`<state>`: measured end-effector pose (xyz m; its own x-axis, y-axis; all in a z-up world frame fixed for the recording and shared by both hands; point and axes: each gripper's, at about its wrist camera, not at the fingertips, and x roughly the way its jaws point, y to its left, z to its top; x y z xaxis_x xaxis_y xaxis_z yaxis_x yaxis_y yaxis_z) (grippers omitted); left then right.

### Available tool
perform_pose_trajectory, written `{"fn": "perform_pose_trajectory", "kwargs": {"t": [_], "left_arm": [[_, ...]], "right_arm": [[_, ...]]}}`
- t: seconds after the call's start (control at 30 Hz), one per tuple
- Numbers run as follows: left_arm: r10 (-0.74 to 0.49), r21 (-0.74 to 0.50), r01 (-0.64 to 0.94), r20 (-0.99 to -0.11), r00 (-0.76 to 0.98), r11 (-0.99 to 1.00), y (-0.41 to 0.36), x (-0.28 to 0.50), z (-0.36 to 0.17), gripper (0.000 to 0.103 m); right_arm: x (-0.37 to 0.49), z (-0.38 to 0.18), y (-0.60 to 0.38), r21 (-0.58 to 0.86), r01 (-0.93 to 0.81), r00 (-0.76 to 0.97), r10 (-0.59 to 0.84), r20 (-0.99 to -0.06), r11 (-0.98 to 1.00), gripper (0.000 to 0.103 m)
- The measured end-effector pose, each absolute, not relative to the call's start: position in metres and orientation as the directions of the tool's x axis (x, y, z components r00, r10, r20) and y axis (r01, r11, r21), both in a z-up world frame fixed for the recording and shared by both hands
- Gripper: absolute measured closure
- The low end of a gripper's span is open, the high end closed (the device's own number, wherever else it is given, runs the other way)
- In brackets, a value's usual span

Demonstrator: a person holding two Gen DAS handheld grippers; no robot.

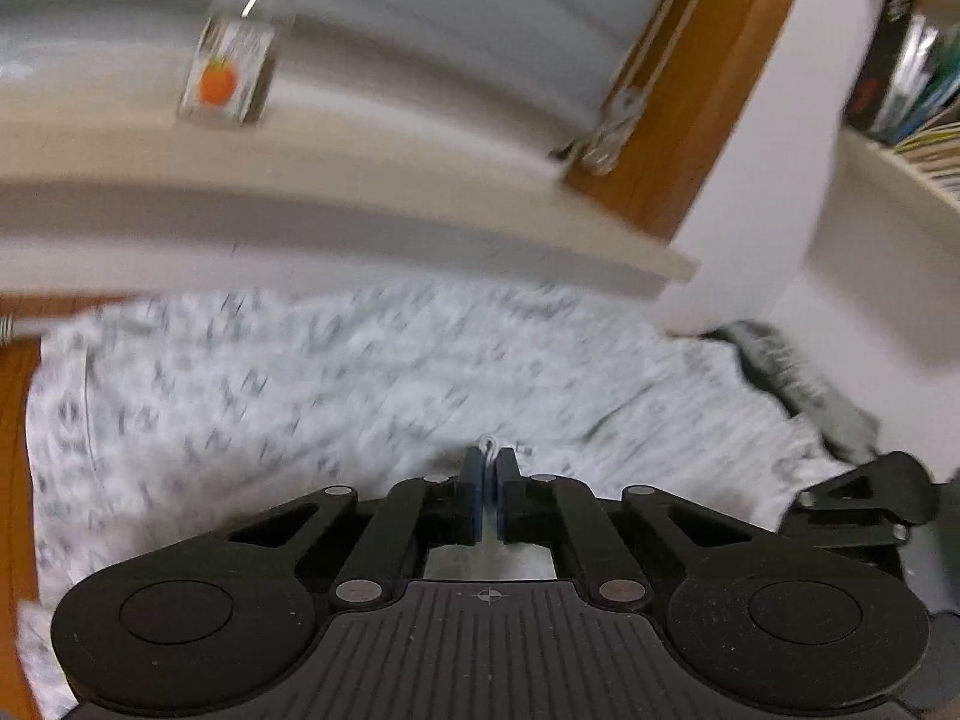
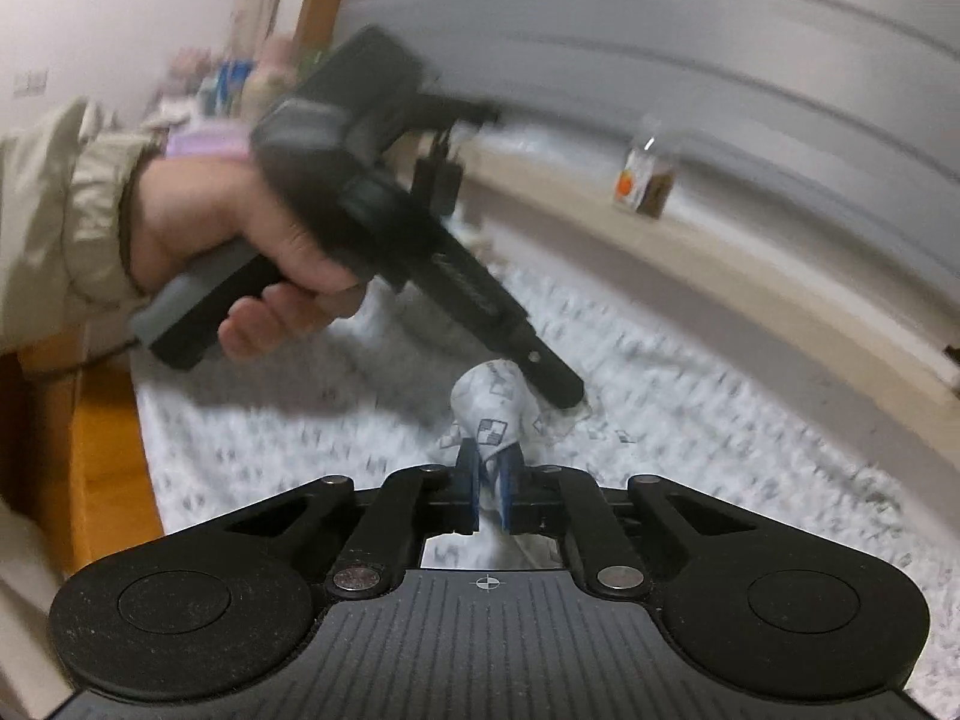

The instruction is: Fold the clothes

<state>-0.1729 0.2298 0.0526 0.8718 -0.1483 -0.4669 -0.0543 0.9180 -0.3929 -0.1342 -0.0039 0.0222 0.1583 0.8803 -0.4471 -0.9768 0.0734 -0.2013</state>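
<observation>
A white garment with a small grey print (image 1: 300, 390) lies spread over the surface, blurred in both views. In the left wrist view my left gripper (image 1: 491, 456) is shut on a thin pinch of its edge between the blue pads. My right gripper (image 2: 491, 465) is shut on a raised, bunched fold of the same garment (image 2: 489, 408). In the right wrist view the left gripper (image 2: 561, 390) comes in from the upper left, held by a hand (image 2: 240, 240) in a beige sleeve, its tip on the cloth just beyond that fold. Part of the right gripper (image 1: 864, 498) shows at the right edge.
A jar with an orange label (image 1: 225, 72) stands on a pale ledge (image 1: 360, 150) behind the garment. Dark grey cloth (image 1: 798, 384) lies at the garment's far right. A shelf with books (image 1: 912, 78) is at the upper right. A wooden edge (image 2: 102, 450) runs along the left.
</observation>
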Motion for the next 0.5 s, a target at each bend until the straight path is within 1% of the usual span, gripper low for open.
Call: {"fn": "perform_pose_trajectory", "kwargs": {"t": [0.17,0.33,0.4,0.5], "left_arm": [[-0.152,-0.374,-0.017,-0.416,0.897,0.927,0.238,-0.194,0.092,0.099],[-0.154,-0.353,0.009,-0.384,0.910,0.936,0.257,-0.234,0.118,0.099],[-0.142,-0.346,-0.003,-0.392,0.909,0.938,0.267,-0.251,0.119,0.099],[-0.124,-0.354,-0.048,-0.448,0.886,0.934,0.279,-0.264,0.100,0.099]], "right_arm": [[-0.142,0.057,-0.013,-0.162,-0.986,0.104,0.926,-0.364,0.047,0.097],[-0.164,0.074,-0.002,-0.160,-0.987,0.030,0.944,-0.329,-0.025,0.097],[-0.175,0.074,0.008,-0.154,-0.987,-0.001,0.945,-0.327,-0.054,0.097],[-0.189,0.064,0.026,-0.140,-0.985,-0.046,0.935,-0.352,-0.101,0.096]]}}
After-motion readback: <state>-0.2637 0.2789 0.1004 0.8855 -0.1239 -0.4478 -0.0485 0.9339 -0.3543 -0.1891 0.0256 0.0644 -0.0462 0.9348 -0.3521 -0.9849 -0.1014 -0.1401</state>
